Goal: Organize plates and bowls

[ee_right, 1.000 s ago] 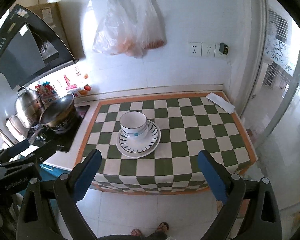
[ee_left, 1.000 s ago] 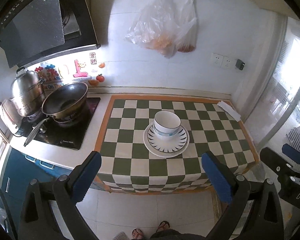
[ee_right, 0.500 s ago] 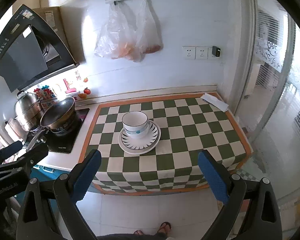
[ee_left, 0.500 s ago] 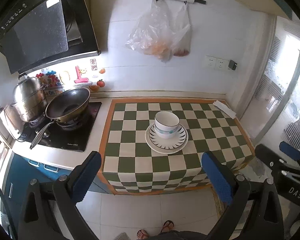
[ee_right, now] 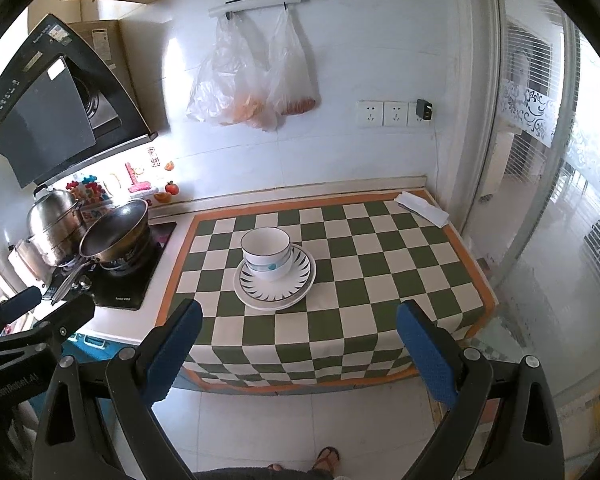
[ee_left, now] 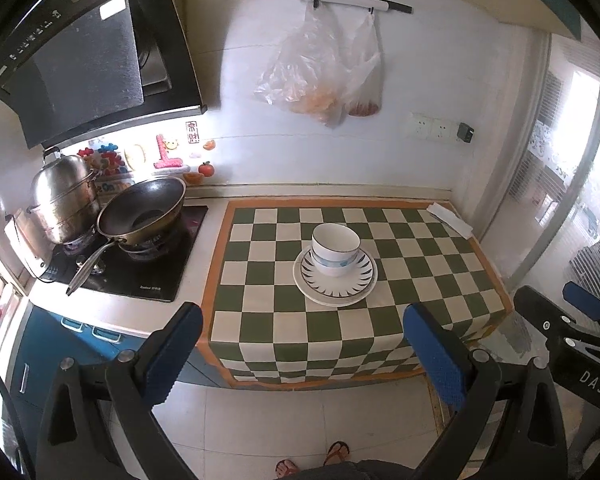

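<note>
A: Where do the dishes sit?
B: The bowls (ee_left: 335, 249), probably two nested though the rims blur together, stand on the stacked plates (ee_left: 335, 280) in the middle of the checkered tabletop (ee_left: 420, 248).
A: And the tools?
B: The left hand-held gripper (ee_left: 302, 354) hangs over the floor short of the tabletop's front edge, jaws wide apart and empty. The right hand-held gripper (ee_right: 298, 350) is likewise spread and empty.
A: Anything beside them?
B: A wok (ee_left: 142, 208) on the stove at left.
</note>
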The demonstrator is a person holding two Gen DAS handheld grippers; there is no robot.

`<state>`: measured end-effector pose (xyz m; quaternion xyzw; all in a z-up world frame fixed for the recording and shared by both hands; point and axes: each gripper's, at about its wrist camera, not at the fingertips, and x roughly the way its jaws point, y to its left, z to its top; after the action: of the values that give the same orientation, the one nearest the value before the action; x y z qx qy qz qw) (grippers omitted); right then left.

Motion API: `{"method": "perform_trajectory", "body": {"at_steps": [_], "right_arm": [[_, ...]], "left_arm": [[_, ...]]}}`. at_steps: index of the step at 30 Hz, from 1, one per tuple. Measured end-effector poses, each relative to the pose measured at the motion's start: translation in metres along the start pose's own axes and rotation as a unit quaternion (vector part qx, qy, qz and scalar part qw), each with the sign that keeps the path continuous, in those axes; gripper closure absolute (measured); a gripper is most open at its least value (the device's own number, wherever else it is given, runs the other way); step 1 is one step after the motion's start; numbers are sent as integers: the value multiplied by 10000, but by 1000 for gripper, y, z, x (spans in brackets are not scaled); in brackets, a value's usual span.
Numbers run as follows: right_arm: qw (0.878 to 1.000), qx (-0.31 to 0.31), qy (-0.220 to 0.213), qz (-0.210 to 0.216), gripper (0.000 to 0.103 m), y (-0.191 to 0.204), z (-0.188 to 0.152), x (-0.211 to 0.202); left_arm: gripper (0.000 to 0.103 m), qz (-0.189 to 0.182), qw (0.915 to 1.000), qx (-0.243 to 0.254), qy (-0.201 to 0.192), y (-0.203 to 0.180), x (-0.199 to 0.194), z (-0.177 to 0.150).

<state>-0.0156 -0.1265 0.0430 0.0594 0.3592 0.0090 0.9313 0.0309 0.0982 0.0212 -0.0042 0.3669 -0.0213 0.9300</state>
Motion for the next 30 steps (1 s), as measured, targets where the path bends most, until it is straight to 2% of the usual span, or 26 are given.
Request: {"method": "perform_trajectory", "body": {"at_steps": [30], "right_arm": [[10000, 28, 26, -77, 3, -1, -2, 0]], "left_arm": [[0, -110, 9999, 3, -51, 2, -4, 3]]}}
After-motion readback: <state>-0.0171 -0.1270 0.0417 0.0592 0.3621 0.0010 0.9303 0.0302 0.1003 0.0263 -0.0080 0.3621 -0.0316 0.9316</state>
